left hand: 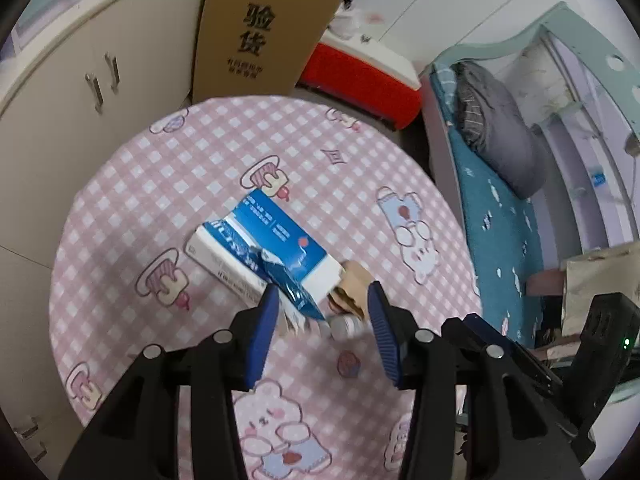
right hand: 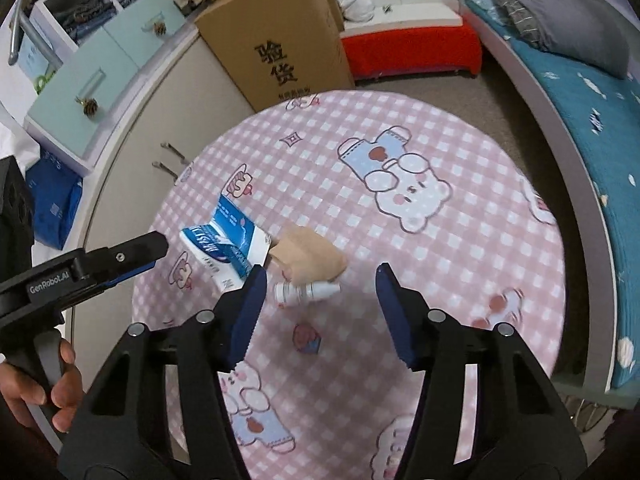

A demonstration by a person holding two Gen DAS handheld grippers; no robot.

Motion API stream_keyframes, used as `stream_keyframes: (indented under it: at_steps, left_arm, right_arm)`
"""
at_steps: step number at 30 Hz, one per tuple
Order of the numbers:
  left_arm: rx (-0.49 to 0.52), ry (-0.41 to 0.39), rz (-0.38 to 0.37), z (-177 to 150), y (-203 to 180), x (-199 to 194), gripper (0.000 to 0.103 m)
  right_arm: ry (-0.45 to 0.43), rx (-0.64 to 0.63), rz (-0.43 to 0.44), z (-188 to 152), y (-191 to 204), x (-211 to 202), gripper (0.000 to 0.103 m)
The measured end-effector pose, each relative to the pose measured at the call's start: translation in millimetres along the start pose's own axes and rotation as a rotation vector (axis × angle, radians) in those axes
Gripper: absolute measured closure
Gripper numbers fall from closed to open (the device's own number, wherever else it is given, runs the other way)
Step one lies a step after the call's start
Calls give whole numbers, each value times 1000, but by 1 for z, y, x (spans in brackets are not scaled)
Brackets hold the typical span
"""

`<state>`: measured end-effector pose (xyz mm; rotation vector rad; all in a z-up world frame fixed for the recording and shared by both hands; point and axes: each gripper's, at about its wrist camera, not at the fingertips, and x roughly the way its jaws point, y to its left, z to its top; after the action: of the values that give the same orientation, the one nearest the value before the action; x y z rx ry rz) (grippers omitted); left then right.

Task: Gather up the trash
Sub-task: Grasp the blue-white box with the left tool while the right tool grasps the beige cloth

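A torn blue-and-white carton (left hand: 260, 248) (right hand: 224, 240) lies on the round table with the pink checked cloth (left hand: 152, 184) (right hand: 460, 272). A crumpled tan paper (left hand: 356, 284) (right hand: 310, 254) rests against its right end. Beside the paper, a small white bottle (left hand: 346, 326) (right hand: 306, 292) lies on its side. My left gripper (left hand: 323, 300) is open over the carton's torn corner, the paper and the bottle, with its pads apart from them. My right gripper (right hand: 320, 276) is open just above the bottle and paper, touching neither. The left gripper's black body (right hand: 100, 264) and a hand (right hand: 60, 384) show at the left.
A tall cardboard box (left hand: 264, 24) (right hand: 280, 40) leans behind the table beside a cream cabinet (left hand: 80, 92). A red-and-white box (left hand: 360, 76) (right hand: 412, 48) sits on the floor. A bed with a teal sheet (left hand: 496, 220) (right hand: 592, 128) runs along the right.
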<state>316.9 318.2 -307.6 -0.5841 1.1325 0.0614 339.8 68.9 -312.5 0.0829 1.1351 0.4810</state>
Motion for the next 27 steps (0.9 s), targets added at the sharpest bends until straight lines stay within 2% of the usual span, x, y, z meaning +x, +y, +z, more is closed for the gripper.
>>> stream_keyframes:
  at_steps: [7, 13, 22, 27]
  left_arm:
    - [-40, 62, 64, 24, 9, 50, 63]
    - [-33, 122, 94, 23, 19, 80, 66]
    - [46, 132, 158, 18, 13, 86, 66]
    - [60, 116, 142, 14, 13, 85, 66]
  right_arm:
    - [80, -69, 11, 18, -5, 42, 47]
    - [144, -134, 20, 20, -1, 74, 46]
    - [188, -220, 19, 17, 15, 98, 45]
    - [195, -238, 1, 14, 16, 104, 45]
